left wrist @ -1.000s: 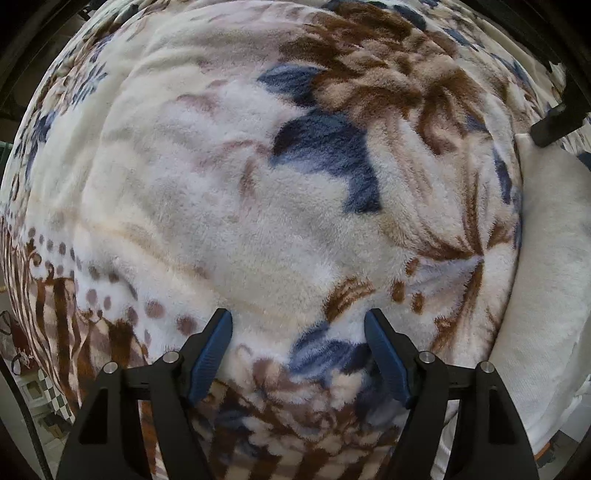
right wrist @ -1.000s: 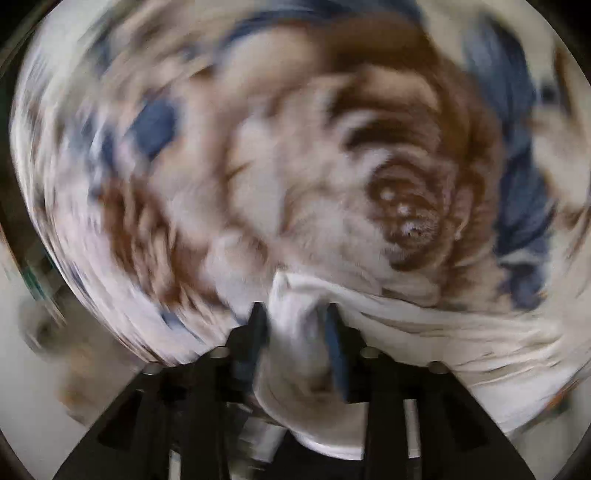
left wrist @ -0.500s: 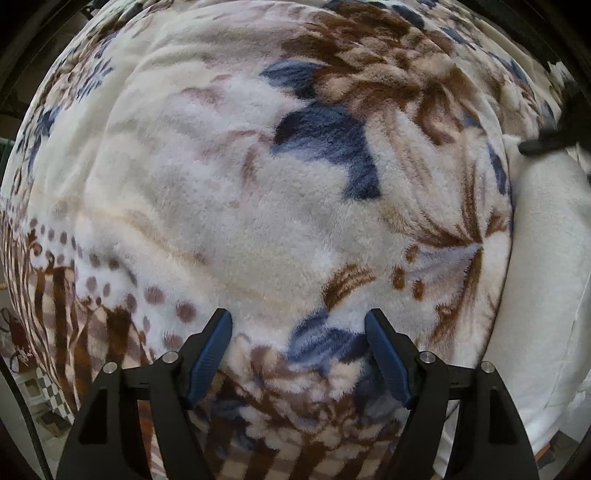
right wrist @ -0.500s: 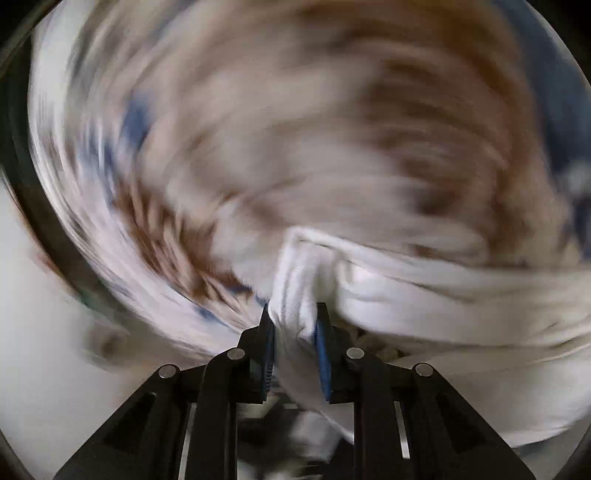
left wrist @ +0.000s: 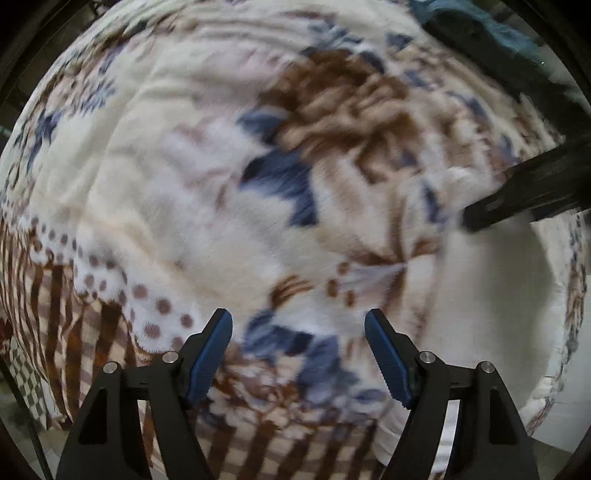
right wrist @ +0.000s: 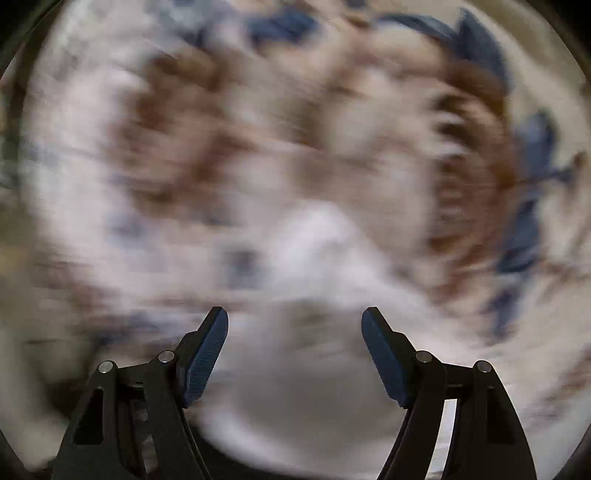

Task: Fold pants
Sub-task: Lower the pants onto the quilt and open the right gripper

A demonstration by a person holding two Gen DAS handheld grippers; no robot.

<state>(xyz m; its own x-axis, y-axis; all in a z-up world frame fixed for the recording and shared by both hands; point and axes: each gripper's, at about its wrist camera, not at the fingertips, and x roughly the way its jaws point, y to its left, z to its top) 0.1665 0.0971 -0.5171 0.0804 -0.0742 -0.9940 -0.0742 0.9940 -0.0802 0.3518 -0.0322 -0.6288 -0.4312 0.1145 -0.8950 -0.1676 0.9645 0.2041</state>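
Both grippers stand wide and hold nothing. My left gripper (left wrist: 298, 354) points down at the blanket (left wrist: 192, 192), its blue pads apart over bare plush. My right gripper (right wrist: 294, 350) has just been opening: its jaws have let go of the white cloth and now gape above it, nothing pressed between the pads.

That cloth is the pants (left wrist: 491, 314). In the left view they lie at about 4 o'clock from my left gripper, a pale smooth slab on the blanket, and the black tip of my right gripper (left wrist: 517, 199) reaches in over their top end at 2 o'clock. In the right view the pants (right wrist: 314, 369) sit right under and just ahead of the jaws, though the blur hides any crease or edge.

I judge one fold laid down and released. What I can see looks compact and flat, so the work seems well on; whether another fold or some smoothing remains I cannot tell through the blur.

As for room, the blanket runs open from 9 to 1 o'clock in the left view, with nothing lying on it. Its edge drops away at 7 o'clock, where striped border gives way to floor (left wrist: 22, 413). Dark cloth (left wrist: 491, 33) is heaped at 1 o'clock, well away from the pants.
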